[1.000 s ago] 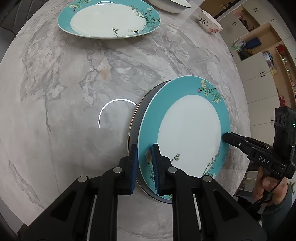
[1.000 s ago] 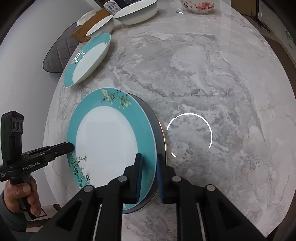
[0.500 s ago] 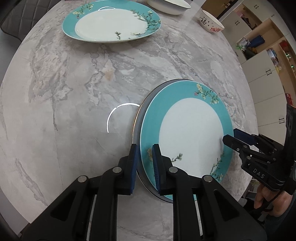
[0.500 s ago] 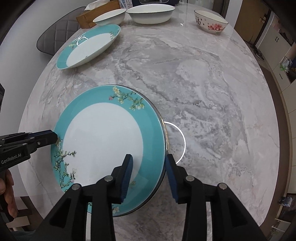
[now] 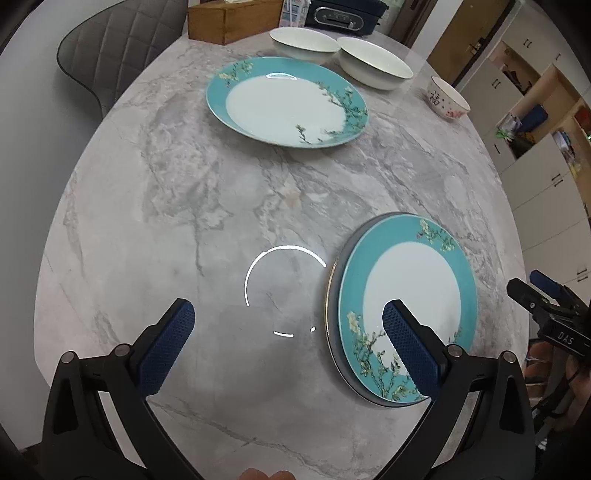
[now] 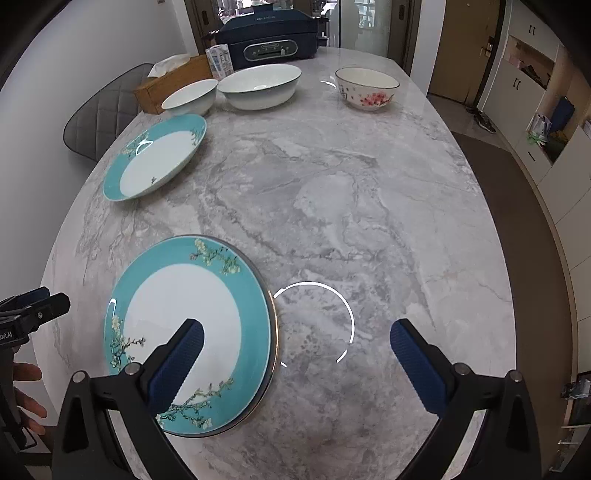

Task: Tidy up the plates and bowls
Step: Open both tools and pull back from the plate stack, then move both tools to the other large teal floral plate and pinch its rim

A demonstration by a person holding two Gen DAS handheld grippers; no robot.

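A teal floral plate lies on top of a grey plate near the front edge of the marble table. A second teal plate lies further back. Two white bowls and a small floral bowl stand at the far end. My left gripper is open and empty above the table, left of the stack. My right gripper is open and empty, right of the stack.
A wooden tissue box and a dark blue appliance stand at the table's far end. A grey chair is at the far left. Cabinets line the right wall.
Both grippers let go of the teal plate, opened wide and pulled up and back. The plate now rests on the grey plate.
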